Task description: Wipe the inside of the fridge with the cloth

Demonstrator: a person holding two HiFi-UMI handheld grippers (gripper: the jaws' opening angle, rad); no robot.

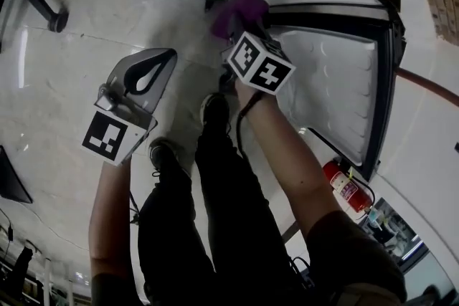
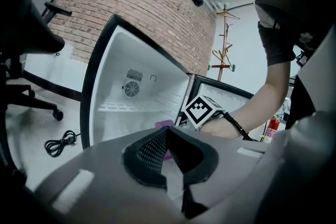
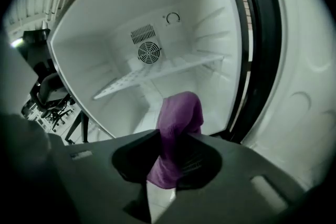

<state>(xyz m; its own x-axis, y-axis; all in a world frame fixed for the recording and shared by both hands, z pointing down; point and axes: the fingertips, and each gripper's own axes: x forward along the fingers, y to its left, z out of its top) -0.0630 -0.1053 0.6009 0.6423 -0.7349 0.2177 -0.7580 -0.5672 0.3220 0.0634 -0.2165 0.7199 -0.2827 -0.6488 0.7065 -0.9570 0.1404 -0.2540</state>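
The small white fridge (image 3: 105,34) stands open on the floor, with a wire shelf (image 3: 157,73) and a round fan (image 3: 149,52) on its back wall. Its door (image 1: 337,93) is swung out to the right. My right gripper (image 1: 240,26) is shut on a purple cloth (image 1: 242,9), just in front of the fridge opening. In the right gripper view the cloth (image 3: 178,123) hangs bunched between the jaws. My left gripper (image 1: 171,54) is shut and empty, held to the left of the fridge and pointing at it. The left gripper view shows the cloth (image 2: 164,124) past the closed tips.
A red fire extinguisher (image 1: 348,186) stands by the open door's outer edge. An office chair base (image 1: 43,3) and a coiled black cable (image 2: 60,141) lie on the floor to the left. The person's shoes (image 1: 214,109) are close to the fridge front.
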